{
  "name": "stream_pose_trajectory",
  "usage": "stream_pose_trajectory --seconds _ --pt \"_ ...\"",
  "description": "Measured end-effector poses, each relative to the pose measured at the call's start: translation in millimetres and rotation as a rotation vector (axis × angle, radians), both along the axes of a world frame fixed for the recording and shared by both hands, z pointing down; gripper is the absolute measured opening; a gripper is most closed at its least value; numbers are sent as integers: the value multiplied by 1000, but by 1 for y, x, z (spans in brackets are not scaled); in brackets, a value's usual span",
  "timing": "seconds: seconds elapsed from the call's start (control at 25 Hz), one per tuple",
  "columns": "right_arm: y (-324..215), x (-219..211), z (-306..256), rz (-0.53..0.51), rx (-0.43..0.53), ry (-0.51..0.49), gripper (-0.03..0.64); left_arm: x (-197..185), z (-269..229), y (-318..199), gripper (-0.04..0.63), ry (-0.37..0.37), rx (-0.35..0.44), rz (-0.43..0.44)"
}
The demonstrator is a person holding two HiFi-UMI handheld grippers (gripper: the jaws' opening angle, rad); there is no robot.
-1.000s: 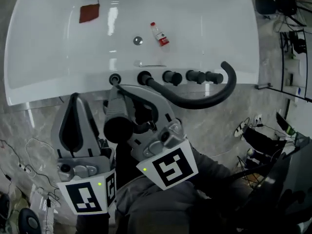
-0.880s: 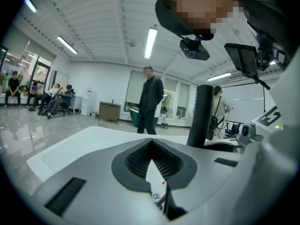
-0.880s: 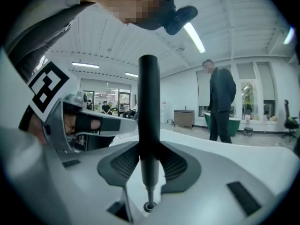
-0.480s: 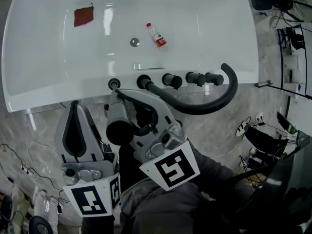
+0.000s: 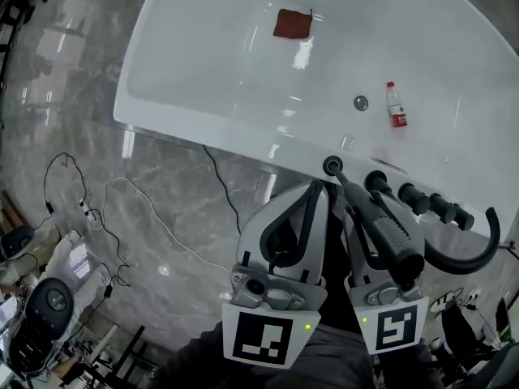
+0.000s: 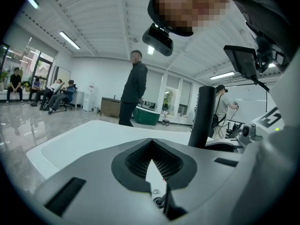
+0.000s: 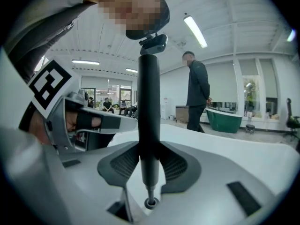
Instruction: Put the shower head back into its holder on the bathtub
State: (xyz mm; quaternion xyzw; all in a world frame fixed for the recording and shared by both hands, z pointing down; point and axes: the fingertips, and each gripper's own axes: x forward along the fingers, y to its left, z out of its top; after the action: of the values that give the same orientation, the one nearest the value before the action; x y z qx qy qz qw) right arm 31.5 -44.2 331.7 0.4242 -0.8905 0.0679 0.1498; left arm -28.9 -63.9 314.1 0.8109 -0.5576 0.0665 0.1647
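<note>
The white bathtub point(image 5: 203, 79) fills the top of the head view. Its round holder point(image 5: 332, 166) sits on the near rim, left of a row of black knobs point(image 5: 438, 206). My right gripper point(image 5: 366, 203) is shut on the dark shower head point(image 5: 395, 235), whose thin lower end reaches the holder. In the right gripper view the shower head point(image 7: 149, 102) stands upright between the pads of my right gripper point(image 7: 149, 156), its tip at the holder ring point(image 7: 150, 203). A black hose point(image 5: 478, 250) curves off to the right. My left gripper point(image 5: 315, 188) is close on the left, shut on nothing point(image 6: 151, 146).
Inside the tub lie a red cloth point(image 5: 292, 24), a small bottle point(image 5: 396, 108) and the drain point(image 5: 360, 102). Thin cables point(image 5: 122, 209) trail over the marble floor, with equipment point(image 5: 49, 302) at lower left. A person point(image 7: 198, 90) stands beyond the tub.
The head view has swung left. The shower head's thin end has moved up to the holder. My left gripper has closed in beside the right one.
</note>
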Motion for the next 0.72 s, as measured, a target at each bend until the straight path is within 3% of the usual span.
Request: stream_pose_trajectory --seconds 0.72 --pt "0 -4 18 -26 1 20 141 0 21 4 3 8 -25 -1"
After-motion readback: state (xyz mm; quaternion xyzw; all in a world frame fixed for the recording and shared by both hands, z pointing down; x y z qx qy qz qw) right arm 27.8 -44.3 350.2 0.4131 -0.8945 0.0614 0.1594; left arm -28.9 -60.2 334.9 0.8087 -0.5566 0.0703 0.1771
